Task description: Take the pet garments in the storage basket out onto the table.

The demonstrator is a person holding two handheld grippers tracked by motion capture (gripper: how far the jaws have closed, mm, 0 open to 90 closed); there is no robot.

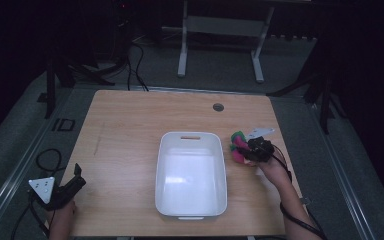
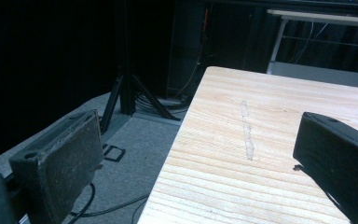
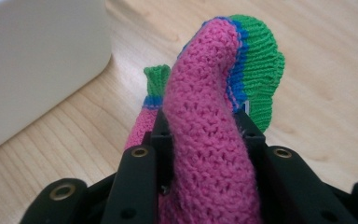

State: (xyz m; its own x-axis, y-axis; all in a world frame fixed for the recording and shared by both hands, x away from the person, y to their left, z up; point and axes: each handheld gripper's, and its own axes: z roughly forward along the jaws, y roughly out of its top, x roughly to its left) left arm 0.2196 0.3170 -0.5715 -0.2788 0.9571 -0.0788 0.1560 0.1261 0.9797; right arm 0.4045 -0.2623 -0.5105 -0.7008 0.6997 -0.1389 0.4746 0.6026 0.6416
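right gripper [image 1: 243,150] is clamped on a knitted glove [image 3: 205,140] — pink body, blue band, green cuff. the pink folds up between the jaws and the cuff flops over past the fingertips; a second pink finger with a green tip hangs just to one side of the jaws. the glove sits low over the table, just beside the right wall of the bin [image 1: 191,175], which in the right gripper view lies to the left of the jaws.

step in hand, as i judge it: glove is picked and held, not yet in the bin. next move calls for a lift clear of the rim, a carry across over the open bin, then a release — the dangling cuff may catch the rim if carried too low.

left gripper [image 1: 76,176] rests at the near left corner of the table, jaws wide apart with nothing between them, well apart from the bin.

surface: pale wood table [image 1: 125,125], a faint smear ahead of the left jaws. room is dark; grey carpet, cables, stand legs and a white desk frame beyond the far edge.
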